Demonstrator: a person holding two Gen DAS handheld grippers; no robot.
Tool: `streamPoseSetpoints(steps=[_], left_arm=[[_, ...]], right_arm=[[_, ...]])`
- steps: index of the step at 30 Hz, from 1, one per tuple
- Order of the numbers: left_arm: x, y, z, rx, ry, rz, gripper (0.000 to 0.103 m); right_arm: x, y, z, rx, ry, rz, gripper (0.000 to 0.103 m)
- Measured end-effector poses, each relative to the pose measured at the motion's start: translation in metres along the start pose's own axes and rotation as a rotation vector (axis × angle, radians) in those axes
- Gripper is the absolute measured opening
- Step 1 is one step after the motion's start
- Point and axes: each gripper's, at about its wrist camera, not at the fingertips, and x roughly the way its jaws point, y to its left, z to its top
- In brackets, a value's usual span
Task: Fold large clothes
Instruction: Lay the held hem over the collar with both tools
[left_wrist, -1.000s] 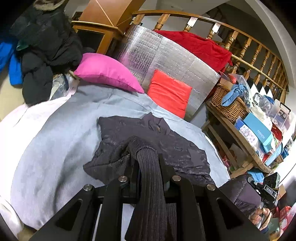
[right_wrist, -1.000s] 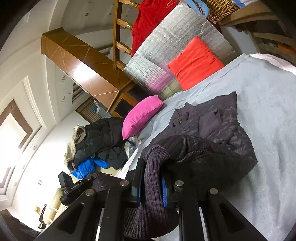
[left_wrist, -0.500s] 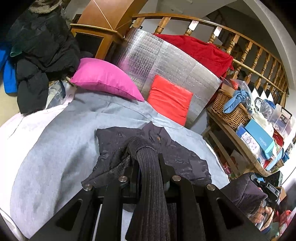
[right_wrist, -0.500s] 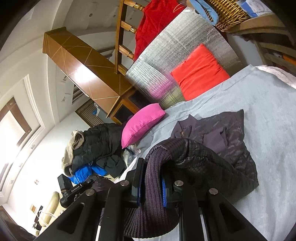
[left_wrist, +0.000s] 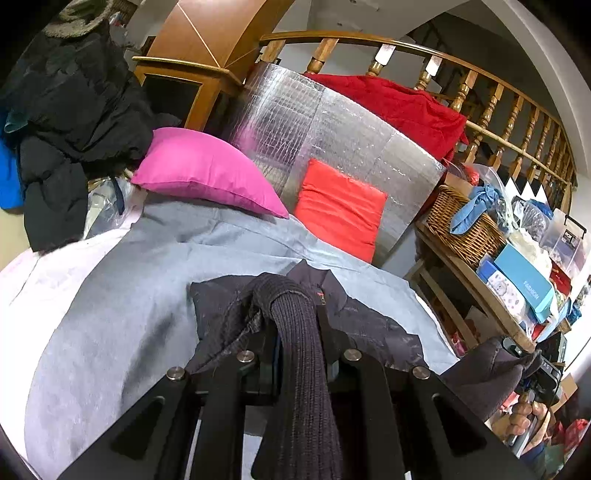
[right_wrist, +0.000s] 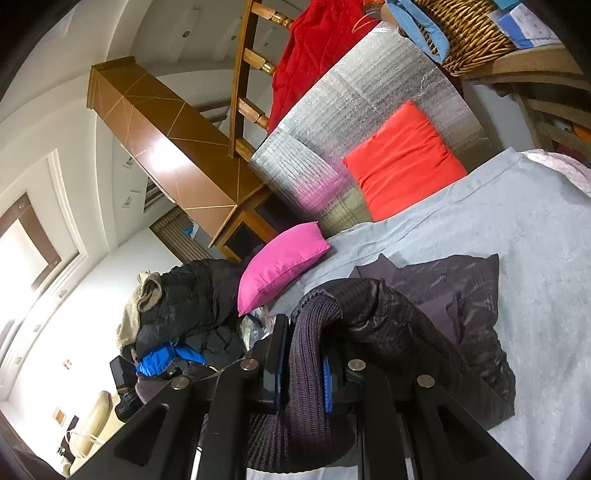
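A dark quilted jacket (left_wrist: 369, 325) lies on the grey bed sheet (left_wrist: 110, 295), collar toward the pillows. My left gripper (left_wrist: 295, 332) is shut on its ribbed knit hem (left_wrist: 299, 369), lifted over the jacket's body. In the right wrist view the same jacket (right_wrist: 469, 295) spreads on the sheet (right_wrist: 517, 221), and my right gripper (right_wrist: 306, 354) is shut on another stretch of the ribbed hem (right_wrist: 310, 369), which curls up and over between the blue pads. The right gripper with a hand under it shows at the left wrist view's lower right (left_wrist: 532, 373).
A pink pillow (left_wrist: 207, 173) and a red cushion (left_wrist: 340, 206) lean on a silver foil panel (left_wrist: 351, 140) at the bed's head. Dark coats (left_wrist: 66, 110) pile at the left. A wooden shelf with a wicker basket (left_wrist: 465, 229) and boxes stands at the right.
Both grippers have carried the ribbed hem forward and a little upward over the jacket toward its collar; less of the jacket's body now shows beyond the fold.
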Motion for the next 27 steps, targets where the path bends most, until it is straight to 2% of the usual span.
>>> streamPoseSetpoints(steps=[11, 18, 27], left_arm=[[0.026, -0.015, 0.024, 0.056, -0.011, 0.004, 0.016], [0.042, -0.020, 0.048, 0.078, -0.032, 0.017, 0.016], [0.090, -0.003, 0.074, 0.056, -0.019, 0.077, 0.016]], right_arm=[[0.012, -0.020, 0.017, 0.019, -0.021, -0.022, 0.016], [0.035, -0.024, 0.048, 0.001, -0.042, -0.019, 0.016], [0.083, -0.031, 0.089, -0.025, -0.035, -0.041, 0.015]])
